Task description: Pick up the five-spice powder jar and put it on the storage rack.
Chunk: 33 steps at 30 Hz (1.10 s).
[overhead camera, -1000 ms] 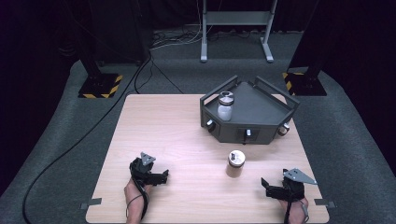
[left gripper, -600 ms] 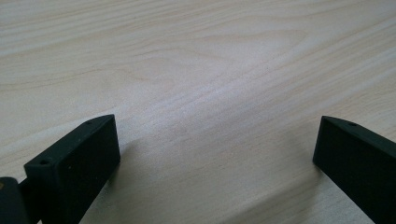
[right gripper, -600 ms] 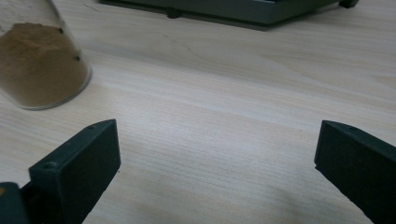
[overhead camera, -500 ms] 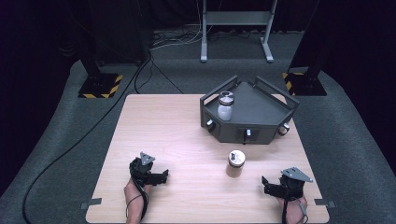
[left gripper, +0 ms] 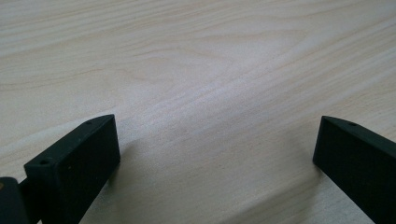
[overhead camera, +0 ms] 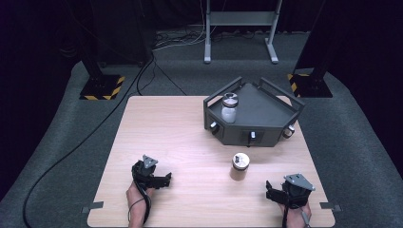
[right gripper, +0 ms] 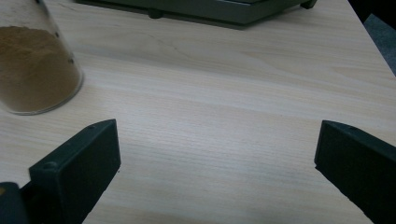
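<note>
While the left gripper [overhead camera: 164, 179] rests low with jaws spread wide over bare pale wooden table [left gripper: 210, 70], the right gripper [overhead camera: 270, 192] — jaws equally wide, holding nothing — has the clear glass jar of brown powder [right gripper: 32, 65] just beyond its left jaw, apart from it.

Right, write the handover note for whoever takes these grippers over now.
Left gripper: open, holding nothing, low over the near left part of the table.
Right gripper: open, holding nothing, at the near right corner.
Jar of brown powder: upright on the table, between the right gripper and the grey tray, touching neither.
White jar: upright inside the tray, at its left side.
Done: one jar sits in the tray.
Left: probably the brown jar; the right gripper is nearer.
</note>
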{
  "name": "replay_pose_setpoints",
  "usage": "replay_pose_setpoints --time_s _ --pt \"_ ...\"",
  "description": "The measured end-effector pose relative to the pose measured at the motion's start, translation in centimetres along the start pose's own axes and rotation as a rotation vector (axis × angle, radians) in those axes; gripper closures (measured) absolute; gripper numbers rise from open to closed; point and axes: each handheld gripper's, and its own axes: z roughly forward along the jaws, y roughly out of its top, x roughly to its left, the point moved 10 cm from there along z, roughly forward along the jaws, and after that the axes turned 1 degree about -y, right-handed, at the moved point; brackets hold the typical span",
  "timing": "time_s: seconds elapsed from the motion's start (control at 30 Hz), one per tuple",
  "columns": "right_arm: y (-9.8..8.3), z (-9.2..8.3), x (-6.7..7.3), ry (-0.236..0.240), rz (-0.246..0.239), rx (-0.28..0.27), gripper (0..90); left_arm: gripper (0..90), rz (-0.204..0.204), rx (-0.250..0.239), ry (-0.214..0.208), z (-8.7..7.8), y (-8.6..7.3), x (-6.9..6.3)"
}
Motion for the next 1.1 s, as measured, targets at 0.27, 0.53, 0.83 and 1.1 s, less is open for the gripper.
replay_pose_setpoints --time_s 0.27,0.53,0.83,1.1 --pt "0.5 -0.9 3.0 -0.002 -0.009 0.001 0.0 0.3 -0.007 -0.004 -0.01 -0.1 0.0 0.2" --pt "1.3 0.0 6.2 0.099 -0.066 0.014 0.0 0.3 -0.003 -0.001 -0.001 0.0 0.0 0.0" --pt "2.0 3.1 8.3 0.142 -0.097 0.026 0.0 0.3 -0.007 -0.004 -0.007 -0.1 0.0 0.1" --pt "2.8 4.9 9.5 0.17 -0.116 0.01 0.0 0.2 -0.011 -0.005 -0.012 -0.1 -0.1 0.2"
